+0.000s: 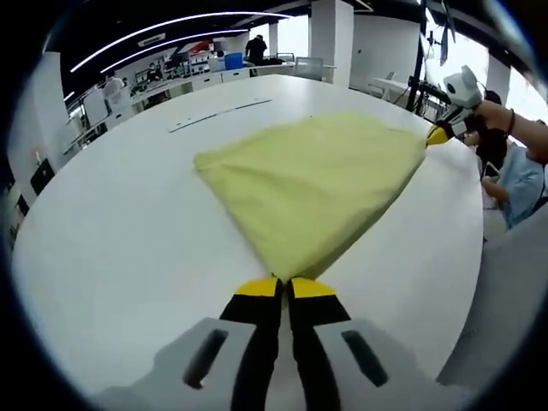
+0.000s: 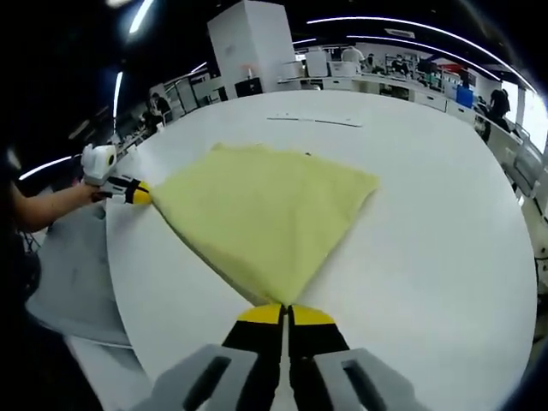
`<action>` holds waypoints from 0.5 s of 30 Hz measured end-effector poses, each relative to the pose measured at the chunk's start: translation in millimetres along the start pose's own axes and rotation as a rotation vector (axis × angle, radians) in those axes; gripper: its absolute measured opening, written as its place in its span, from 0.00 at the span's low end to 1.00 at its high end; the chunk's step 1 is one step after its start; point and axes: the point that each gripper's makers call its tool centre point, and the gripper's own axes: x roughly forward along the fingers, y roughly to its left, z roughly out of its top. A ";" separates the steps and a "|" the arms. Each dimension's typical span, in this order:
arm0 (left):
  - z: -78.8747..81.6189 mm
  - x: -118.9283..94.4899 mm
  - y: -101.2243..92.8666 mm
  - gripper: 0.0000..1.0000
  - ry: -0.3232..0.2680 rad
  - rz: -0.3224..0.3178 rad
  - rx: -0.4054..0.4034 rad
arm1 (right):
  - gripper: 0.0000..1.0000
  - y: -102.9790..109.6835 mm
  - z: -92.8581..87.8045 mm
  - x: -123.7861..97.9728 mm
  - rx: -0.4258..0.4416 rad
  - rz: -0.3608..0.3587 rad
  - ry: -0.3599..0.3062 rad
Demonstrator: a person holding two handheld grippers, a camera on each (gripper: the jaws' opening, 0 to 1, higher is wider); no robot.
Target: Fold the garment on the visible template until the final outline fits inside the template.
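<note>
Garment (image 1: 308,184) on white table (image 1: 128,240); both grippers' jaws clamped on its corners.

The pale yellow garment (image 1: 312,180) (image 2: 261,214) lay spread on the round white table (image 1: 128,248) (image 2: 428,223), drawn out flat between two pinched corners. Its cloth looked soft and smooth, tapering to a point at each held corner, with a broad folded edge between.
</note>
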 end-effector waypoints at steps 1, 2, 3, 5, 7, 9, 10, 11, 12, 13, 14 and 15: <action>0.0 -0.2 0.0 0.00 -0.001 0.002 0.003 | 0.00 1.1 -0.4 0.1 0.001 0.006 0.004; -0.4 -0.4 0.1 0.00 0.000 0.003 0.004 | 0.00 1.4 -0.8 0.0 0.006 0.008 0.009; -1.5 -0.7 0.5 0.01 0.004 0.005 -0.004 | 0.00 0.3 -0.2 -0.3 0.010 0.001 0.009; -3.8 -2.0 1.2 0.02 0.007 0.002 -0.021 | 0.01 -1.2 1.8 -1.1 0.016 -0.010 -0.001; -4.4 -3.9 2.6 0.07 0.001 0.002 -0.041 | 0.07 -3.0 5.6 -1.9 0.042 -0.024 -0.024; -2.6 -5.9 2.8 0.16 -0.022 -0.001 -0.119 | 0.17 -3.4 7.6 -2.9 0.051 -0.028 -0.035; -1.8 -6.7 1.7 0.21 -0.029 -0.012 -0.165 | 0.21 -3.6 8.4 -3.3 0.055 -0.032 -0.039; 0.8 -7.3 2.3 0.26 -0.051 -0.027 -0.196 | 0.26 -3.8 9.9 -3.7 0.054 -0.039 -0.044; 3.9 -8.7 3.3 0.32 -0.071 -0.028 -0.206 | 0.30 -3.6 11.1 -4.0 0.052 -0.042 -0.047; 7.3 -11.5 4.1 0.35 -0.086 -0.025 -0.210 | 0.35 -2.9 12.8 -4.6 0.054 -0.044 -0.050; 8.5 -12.8 4.9 0.37 -0.091 -0.023 -0.218 | 0.40 -2.5 14.2 -5.0 0.056 -0.045 -0.054; 10.5 -14.3 5.1 0.41 -0.098 -0.023 -0.231 | 0.45 -2.0 16.8 -6.2 0.058 -0.052 -0.063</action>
